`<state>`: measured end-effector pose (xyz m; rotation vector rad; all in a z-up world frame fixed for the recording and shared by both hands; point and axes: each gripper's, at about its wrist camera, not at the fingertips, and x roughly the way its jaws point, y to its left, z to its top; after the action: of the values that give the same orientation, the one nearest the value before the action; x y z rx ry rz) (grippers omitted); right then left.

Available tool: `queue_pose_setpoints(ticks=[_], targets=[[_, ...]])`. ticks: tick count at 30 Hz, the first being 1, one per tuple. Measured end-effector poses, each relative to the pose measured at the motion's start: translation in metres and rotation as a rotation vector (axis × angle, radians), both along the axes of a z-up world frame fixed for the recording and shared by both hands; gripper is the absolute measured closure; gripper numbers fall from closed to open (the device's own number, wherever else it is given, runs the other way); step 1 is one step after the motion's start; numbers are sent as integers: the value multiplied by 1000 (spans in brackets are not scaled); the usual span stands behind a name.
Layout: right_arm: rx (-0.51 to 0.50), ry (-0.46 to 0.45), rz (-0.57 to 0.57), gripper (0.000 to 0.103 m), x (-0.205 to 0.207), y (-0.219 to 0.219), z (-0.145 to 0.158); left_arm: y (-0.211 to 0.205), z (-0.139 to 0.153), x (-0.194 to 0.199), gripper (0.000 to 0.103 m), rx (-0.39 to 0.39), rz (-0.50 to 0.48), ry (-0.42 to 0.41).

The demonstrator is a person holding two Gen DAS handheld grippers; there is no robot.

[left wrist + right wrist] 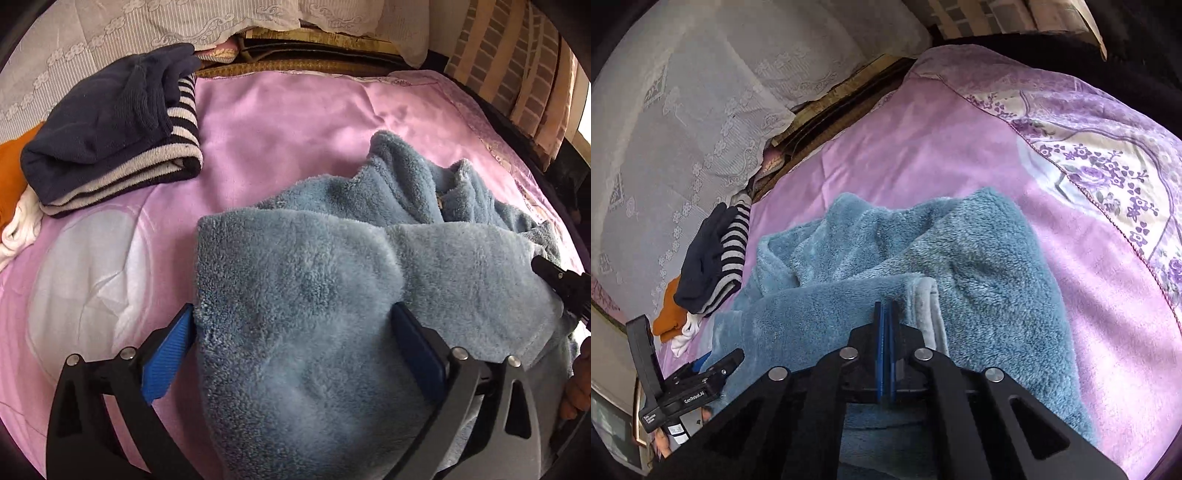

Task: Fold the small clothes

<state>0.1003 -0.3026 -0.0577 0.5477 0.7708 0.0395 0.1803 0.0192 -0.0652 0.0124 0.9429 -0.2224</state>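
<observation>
Both grippers sit at the near edge of the fleece (332, 280), the blue garment I'm folding, which lies on the pink quilt (280, 122) with one layer already thrown across its body. Left gripper (291, 343) is spread wide, a pad either side of a thick hump of pile; the cloth fills the gap, but I judge it is not pinched. Right gripper (886, 317) has its jaws pressed together; fleece lies right against the tips, yet I can't tell from either view whether any cloth is caught between the pads.

Farther up, the fleece bunches around its collar, and in the right view a pale hem or lining shows just beside the right gripper.

What worries me: the left jaws straddle more than one layer. If I close there and lift, I would probably drag the under-layer along and undo the fold. The pile looks soft and slippery, so a shallow bite by the right side could slide off mid-lift and leave the fold crooked. The bunched collar may also trap a lump inside the next fold.

Well apart, at the far left, the folded striped top (110, 129) rests on the quilt, touching orange (11, 173) and white (18, 232) cloth. A wide sweep could clip them.
</observation>
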Motion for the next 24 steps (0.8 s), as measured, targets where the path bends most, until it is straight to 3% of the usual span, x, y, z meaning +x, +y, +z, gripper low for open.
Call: queue_pose_setpoints(ticks=[2,7,9,11,14,16,18,20,24], targets=[[15,-13,-26,103,-7,-6,1,5,4,-5,4,-21,17,-14],[0,-126,0,95,-40,6,25,10,37,-46,5,-11,5,-143],[12,-145,47,82,-46,17,30,6,42,-56,5,-26,-29,-152],[-8,-134,79,77,-46,29,30,-4,36,-60,5,25,-36,-156],[-60,-67,97,77,-42,37,19,-14,13,-54,4,148,-20,-122],[-38,-21,99,78,-39,32,7,-14,5,-49,4,138,-21,-86],[4,-9,87,90,-42,22,2,-10,8,-53,4,139,-9,-106],[21,-11,54,94,-48,11,0,-12,8,-57,4,167,-6,-121],[12,-16,12,92,-61,5,2,-16,17,-68,4,220,12,-184]])
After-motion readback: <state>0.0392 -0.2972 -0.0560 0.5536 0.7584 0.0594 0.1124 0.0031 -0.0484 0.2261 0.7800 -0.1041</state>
